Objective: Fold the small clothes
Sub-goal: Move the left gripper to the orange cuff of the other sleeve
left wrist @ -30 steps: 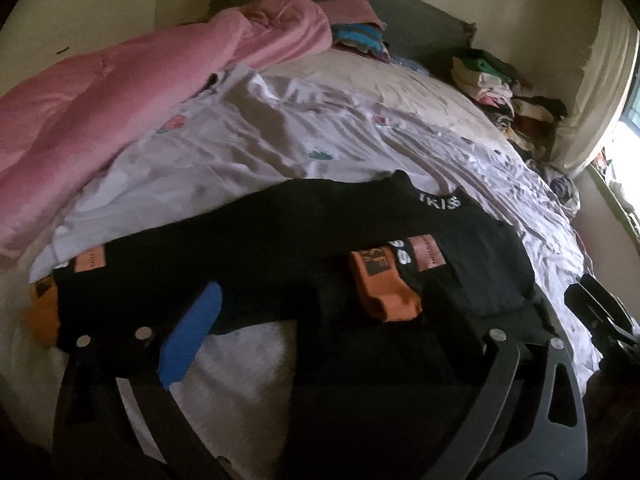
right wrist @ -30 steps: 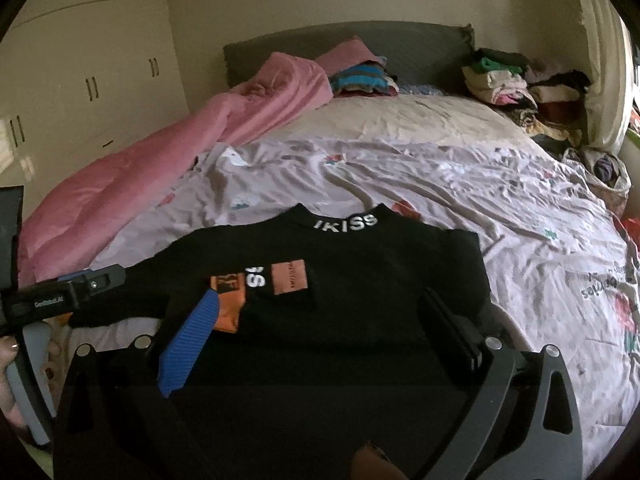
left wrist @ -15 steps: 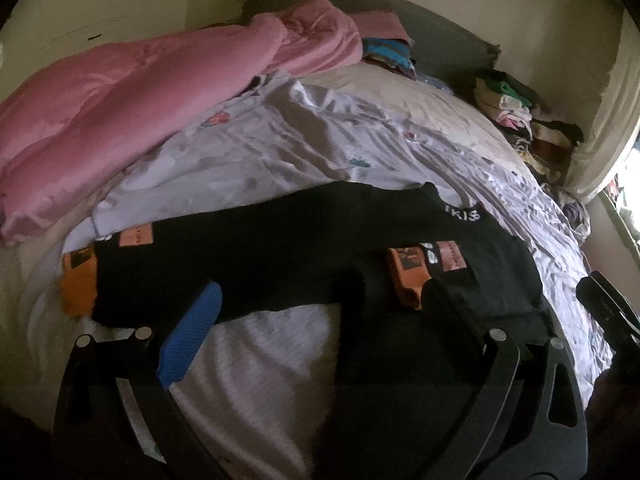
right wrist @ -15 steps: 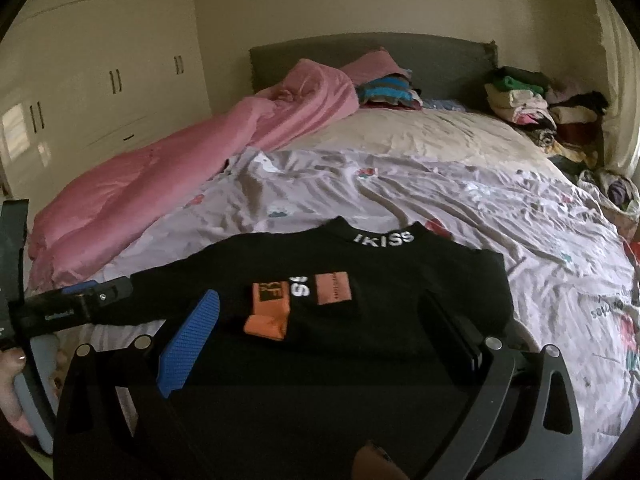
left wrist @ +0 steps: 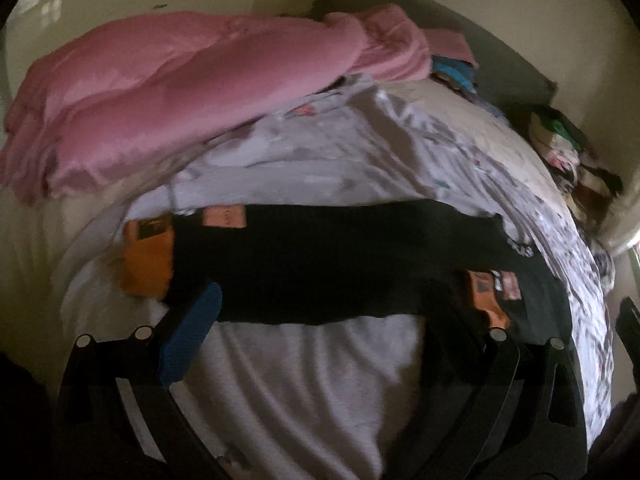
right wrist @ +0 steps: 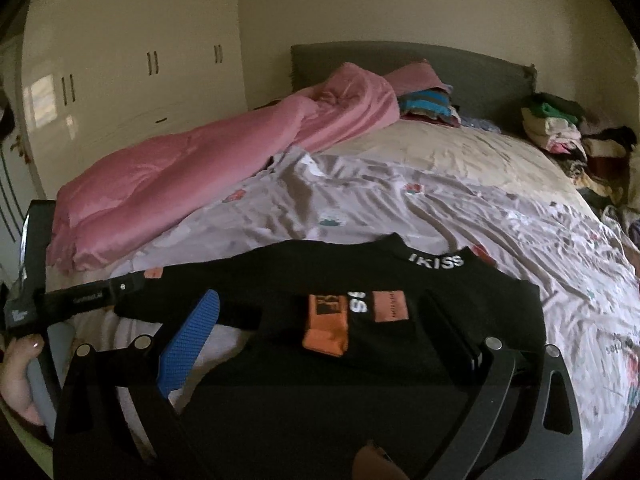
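Black long-sleeved knit top with orange cuffs (right wrist: pixel 360 280) lay low-centre on the bed (right wrist: pixel 480 208): one sleeve folded across the chest, the other outstretched. Left gripper (left wrist: pixel 344 320) and right gripper (right wrist: pixel 340 328) jaws wide, empty. Folding judged early.

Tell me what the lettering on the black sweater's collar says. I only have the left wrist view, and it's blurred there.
Observer: In the right wrist view the collar of the black sweater reads IKISS in white.
Operator: Where is my left tool relative to the stretched-out sleeve?
Observer: The left tool has its tip at the outer end of the sleeve, beside an orange patch. I cannot tell whether it is touching the sleeve.
Operator: Who is holding it?
Observer: A hand grips its handle at the left edge of the right wrist view, low beside the bed.
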Tool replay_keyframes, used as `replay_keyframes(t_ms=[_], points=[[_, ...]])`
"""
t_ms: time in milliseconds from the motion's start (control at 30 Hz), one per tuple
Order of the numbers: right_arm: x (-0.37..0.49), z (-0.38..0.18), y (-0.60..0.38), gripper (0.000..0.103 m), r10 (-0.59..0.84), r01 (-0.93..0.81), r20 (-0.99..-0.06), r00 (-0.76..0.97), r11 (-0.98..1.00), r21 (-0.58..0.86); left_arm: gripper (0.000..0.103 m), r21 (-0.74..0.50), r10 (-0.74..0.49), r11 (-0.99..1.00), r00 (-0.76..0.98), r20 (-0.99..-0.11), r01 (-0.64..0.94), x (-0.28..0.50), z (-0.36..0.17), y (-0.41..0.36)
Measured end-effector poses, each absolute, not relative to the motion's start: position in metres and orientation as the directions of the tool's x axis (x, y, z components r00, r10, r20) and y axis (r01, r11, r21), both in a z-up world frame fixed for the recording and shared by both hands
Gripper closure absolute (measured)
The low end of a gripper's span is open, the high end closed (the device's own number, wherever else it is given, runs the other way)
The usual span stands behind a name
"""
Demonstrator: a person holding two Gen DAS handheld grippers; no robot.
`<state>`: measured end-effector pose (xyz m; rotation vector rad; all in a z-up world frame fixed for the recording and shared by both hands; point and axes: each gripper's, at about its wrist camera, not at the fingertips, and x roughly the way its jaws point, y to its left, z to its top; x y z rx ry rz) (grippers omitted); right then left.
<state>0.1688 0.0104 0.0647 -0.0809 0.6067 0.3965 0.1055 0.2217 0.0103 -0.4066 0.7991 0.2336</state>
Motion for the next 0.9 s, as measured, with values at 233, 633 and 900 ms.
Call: replay_keyframes(t_ms=[233, 633, 900], points=[[0.169, 0.063, 0.041, 0.004, 0.386, -0.45, -0.573, 0.723, 0.892, 0.032, 0.01, -0.28, 0.103, 0.847, 0.655, -0.749, -0.453, 0.092, 0.002, 0.263], [0.173, 0.05, 0.089, 0.004, 0.443, -0.522, -0.592, 0.674, 0.852, 0.044, 0.01, -0.304, 0.141, 0.779, 0.625, -0.767, -0.549, 0.078, -0.015, 0.312], [0.178, 0.034, 0.101, 0.005, 0.447, -0.534, -0.616, 0.648, 0.844, 0.051, 0.01, -0.332, 0.128, 0.735, 0.602, -0.788, -0.591, 0.077, -0.043, 0.338]])
